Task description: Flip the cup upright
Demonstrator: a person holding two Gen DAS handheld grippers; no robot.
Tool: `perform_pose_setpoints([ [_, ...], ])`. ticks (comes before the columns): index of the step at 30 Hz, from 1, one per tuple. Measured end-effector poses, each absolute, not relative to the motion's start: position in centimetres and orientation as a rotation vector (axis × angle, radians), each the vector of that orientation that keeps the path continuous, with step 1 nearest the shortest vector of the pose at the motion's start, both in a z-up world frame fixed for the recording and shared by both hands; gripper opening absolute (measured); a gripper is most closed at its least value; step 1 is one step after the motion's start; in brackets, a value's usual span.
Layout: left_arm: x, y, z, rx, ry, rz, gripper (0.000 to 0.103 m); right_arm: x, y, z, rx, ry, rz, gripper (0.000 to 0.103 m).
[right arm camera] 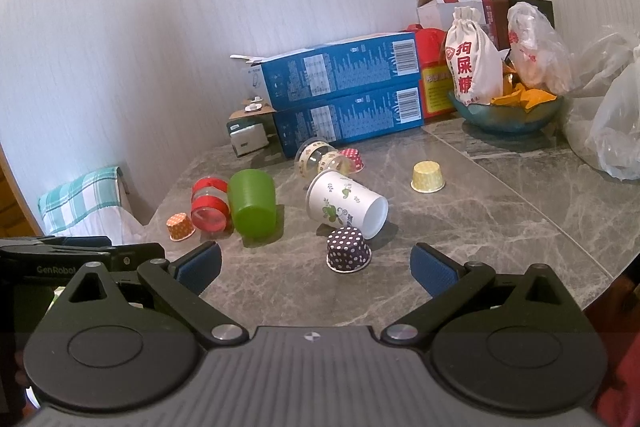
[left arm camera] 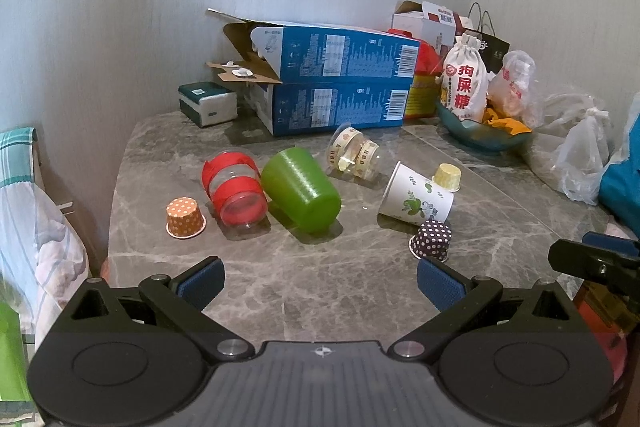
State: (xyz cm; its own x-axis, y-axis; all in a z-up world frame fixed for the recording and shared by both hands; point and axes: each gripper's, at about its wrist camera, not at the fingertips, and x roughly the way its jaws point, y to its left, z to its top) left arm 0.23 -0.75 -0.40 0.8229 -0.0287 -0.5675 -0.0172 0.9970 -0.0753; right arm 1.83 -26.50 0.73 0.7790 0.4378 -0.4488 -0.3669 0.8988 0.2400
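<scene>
Several cups lie on the grey marble table [left arm camera: 280, 287]. A green plastic cup [left arm camera: 302, 189] [right arm camera: 253, 203] lies on its side. Beside it lie a clear cup with red bands [left arm camera: 234, 191] [right arm camera: 209, 206], a clear cup with patterned tape [left arm camera: 354, 153] [right arm camera: 320, 157] and a white paper cup with a green print [left arm camera: 416, 197] [right arm camera: 346, 203]. Small paper cups stand upside down: orange dotted [left arm camera: 185, 218] [right arm camera: 180, 226], dark dotted [left arm camera: 431, 239] [right arm camera: 348, 250], yellow [left arm camera: 447, 177] [right arm camera: 427, 177], red dotted [right arm camera: 352, 159]. My left gripper [left arm camera: 320, 283] and right gripper [right arm camera: 316, 269] are open, empty, near the front edge.
Two stacked blue boxes [left arm camera: 336, 83] [right arm camera: 344, 91] stand at the back by the wall. A teal bowl [left arm camera: 484, 137] [right arm camera: 506, 117] holds a white cloth bag and snacks. Plastic bags [left arm camera: 580, 155] [right arm camera: 616, 123] sit at the right. A tissue pack [left arm camera: 208, 103] lies back left.
</scene>
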Motion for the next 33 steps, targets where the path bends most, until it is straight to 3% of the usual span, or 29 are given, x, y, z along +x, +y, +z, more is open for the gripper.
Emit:
perform_pose_setpoints([
  [26,1.6,-1.8,-0.3,-0.066,0.637,0.049,0.103,2.3,-27.5,0.1,0.179,0.461,0.513,0.102],
  [29,3.7,-0.5,0.2,-0.068,0.643,0.139,0.103,2.5,-27.7,-0.1,0.189,0.465,0.532,0.102],
  [33,10.0,4.5,0.4,-0.202,0.793,0.212,0.103,2.6,-28.7,-0.5,0.226,0.465,0.538,0.102],
])
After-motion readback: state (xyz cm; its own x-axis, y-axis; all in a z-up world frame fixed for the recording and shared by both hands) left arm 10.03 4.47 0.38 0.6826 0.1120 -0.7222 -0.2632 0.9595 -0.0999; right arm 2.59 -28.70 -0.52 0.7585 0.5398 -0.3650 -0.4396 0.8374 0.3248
